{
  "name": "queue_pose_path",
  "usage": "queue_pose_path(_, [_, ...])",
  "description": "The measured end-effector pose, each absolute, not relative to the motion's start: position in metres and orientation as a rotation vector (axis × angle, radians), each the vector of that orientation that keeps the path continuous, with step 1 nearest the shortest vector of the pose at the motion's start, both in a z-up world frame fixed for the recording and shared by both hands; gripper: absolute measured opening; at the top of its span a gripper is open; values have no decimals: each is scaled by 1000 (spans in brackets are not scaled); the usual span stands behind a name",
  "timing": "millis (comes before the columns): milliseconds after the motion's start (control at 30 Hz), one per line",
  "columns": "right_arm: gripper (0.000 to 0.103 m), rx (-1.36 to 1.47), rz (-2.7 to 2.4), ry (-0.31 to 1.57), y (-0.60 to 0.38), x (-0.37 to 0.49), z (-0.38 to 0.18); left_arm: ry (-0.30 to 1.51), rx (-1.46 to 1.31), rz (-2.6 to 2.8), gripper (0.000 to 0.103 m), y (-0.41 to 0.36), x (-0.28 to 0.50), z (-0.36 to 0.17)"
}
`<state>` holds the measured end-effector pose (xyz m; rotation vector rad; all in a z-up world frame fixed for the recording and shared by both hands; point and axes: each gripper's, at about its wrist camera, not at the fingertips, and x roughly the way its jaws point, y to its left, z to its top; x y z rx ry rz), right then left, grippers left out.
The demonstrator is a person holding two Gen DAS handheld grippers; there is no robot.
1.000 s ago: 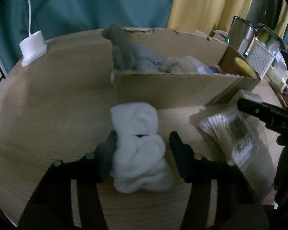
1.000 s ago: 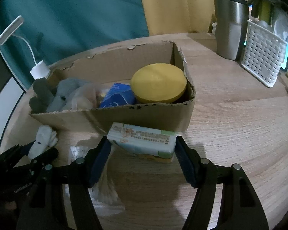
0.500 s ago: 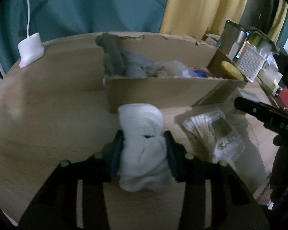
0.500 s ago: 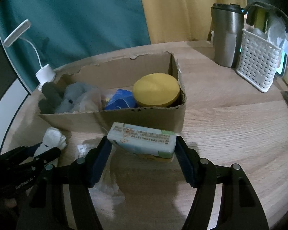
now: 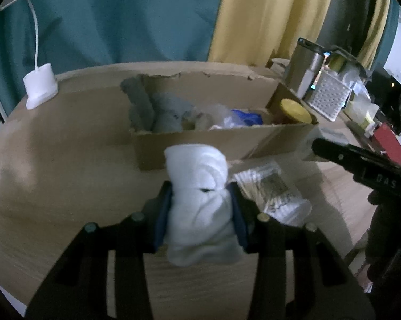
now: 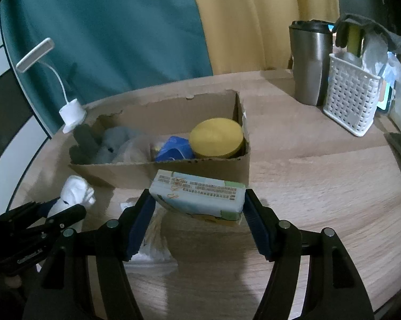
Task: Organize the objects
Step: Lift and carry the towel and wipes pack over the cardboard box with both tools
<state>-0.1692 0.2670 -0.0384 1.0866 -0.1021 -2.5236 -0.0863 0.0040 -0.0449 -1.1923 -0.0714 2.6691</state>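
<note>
Left gripper [image 5: 200, 213]: jaws clamped on a white rolled sock [image 5: 199, 200], held above the bench [image 5: 53, 165]. Right gripper [image 6: 199, 213]: jaws gripping a tissue pack [image 6: 197, 196], also raised. At 12 o'clock of both, cardboard box [image 6: 200, 170] holding grey cloth, blue packet, yellow lid [image 6: 216, 137]. At 3 o'clock of the sock, bag of cotton swabs [image 5: 272, 192].

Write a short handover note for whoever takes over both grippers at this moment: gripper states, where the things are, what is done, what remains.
Left gripper: shut on the rolled white socks, in front of the cardboard box.
Right gripper: shut on the tissue pack, also before the box.
Already in the box: grey socks, blue packet, yellow-lidded jar.
On the table: bag of cotton swabs, between the grippers.
Left: put socks and tissues in the box, then probably the swabs.
</note>
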Motion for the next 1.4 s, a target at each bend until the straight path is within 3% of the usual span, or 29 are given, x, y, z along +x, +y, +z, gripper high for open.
queue_pose_path(1400, [70,929,-2542,-104,289,-184,4,-83,-1067,2667,43,34,-108,0])
